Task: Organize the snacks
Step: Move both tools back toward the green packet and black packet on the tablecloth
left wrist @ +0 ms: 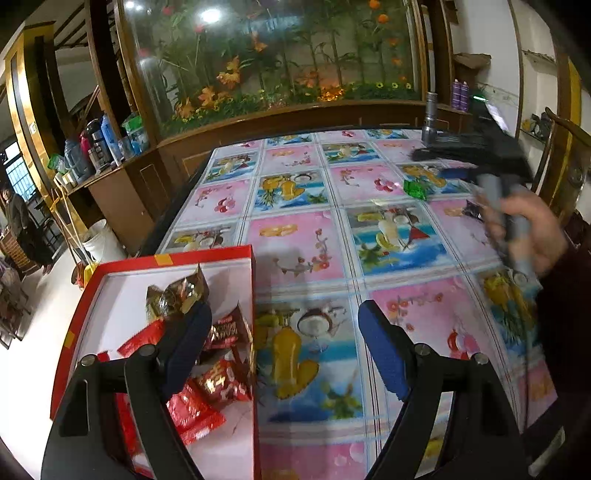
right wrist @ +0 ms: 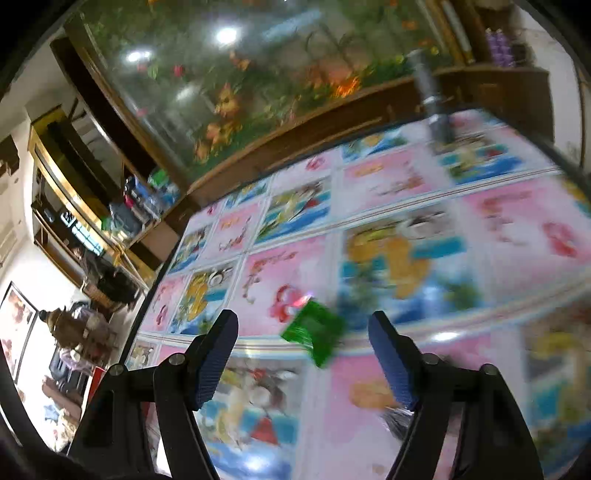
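I am reaching with the right gripper [right wrist: 303, 354], tongs apart and empty, for the small green foil snack packet [right wrist: 314, 332]; it looks light and slippery, so I would pinch its flat middle.

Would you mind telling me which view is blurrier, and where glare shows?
Right wrist view: heavy motion smear over the tablecloth and green snack packet. Left wrist view: mostly sharp, only the right gripper smeared. Both views: ceiling lights glare on the glass panel.
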A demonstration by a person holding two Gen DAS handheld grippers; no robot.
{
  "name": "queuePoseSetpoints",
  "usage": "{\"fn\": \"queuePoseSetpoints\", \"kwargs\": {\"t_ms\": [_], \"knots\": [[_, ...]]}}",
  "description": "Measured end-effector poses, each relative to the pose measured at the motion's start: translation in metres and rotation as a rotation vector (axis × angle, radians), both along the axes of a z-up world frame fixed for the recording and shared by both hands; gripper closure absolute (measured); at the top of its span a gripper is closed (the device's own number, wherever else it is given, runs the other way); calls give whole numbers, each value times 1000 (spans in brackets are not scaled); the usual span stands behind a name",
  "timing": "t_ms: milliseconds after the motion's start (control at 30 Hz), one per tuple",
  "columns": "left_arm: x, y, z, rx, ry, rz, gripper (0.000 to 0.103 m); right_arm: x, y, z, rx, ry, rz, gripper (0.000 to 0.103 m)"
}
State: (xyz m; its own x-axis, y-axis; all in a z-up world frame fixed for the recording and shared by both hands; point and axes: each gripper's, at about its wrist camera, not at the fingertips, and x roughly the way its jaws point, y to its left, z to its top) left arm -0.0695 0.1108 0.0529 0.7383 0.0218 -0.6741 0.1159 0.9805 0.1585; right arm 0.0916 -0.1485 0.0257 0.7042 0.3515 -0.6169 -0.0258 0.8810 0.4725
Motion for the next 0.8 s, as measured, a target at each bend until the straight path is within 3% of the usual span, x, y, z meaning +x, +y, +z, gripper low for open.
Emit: {"fn": "queuePoseSetpoints", "kwargs": {"t_ms": [67,133,167,267,333,400,433,467,500,533,567,600,633,700,800], "knots": [[-4,3,-3,2,13,6,21,28,28,-4,-94,17,-28,38],[-7,7,-8,-2,36,16,21,37,34,-9,-125,35,-30,43],[-8,9,-9,-5,46,20,21,44,39,-15,-146,57,-32,51],[-10,12,-11,-6,53,34,21,54,41,-35,-159,117,-42,56],[-11,11,-9,-11,49,40,21,48,50,-37,-258,87,-13,64],[-13,10,-6,-14,40,36,21,40,58,-38,-222,111,95,72],[-14,9,-5,-11,34,33,21,40,58,-38,-222,111,95,73],[-14,7,-4,-5,29,32,21,35,65,-38,-200,135,170,74],[-15,7,-5,-1,28,31,21,17,80,-36,-126,177,375,74],[-14,7,-5,-2,29,29,21,4,89,-36,-57,199,509,74],[-13,6,-6,-4,34,28,21,4,89,-36,-57,199,509,76],[-12,5,-8,-5,39,27,21,-12,98,-34,-26,206,632,76],[-11,4,-9,-6,44,26,21,-31,103,-28,-66,180,707,75],[-7,0,-13,-6,60,19,21,-44,89,-19,-130,132,649,69],[-5,-8,-18,-10,73,2,21,-37,-2,-10,-78,94,282,59]]}}
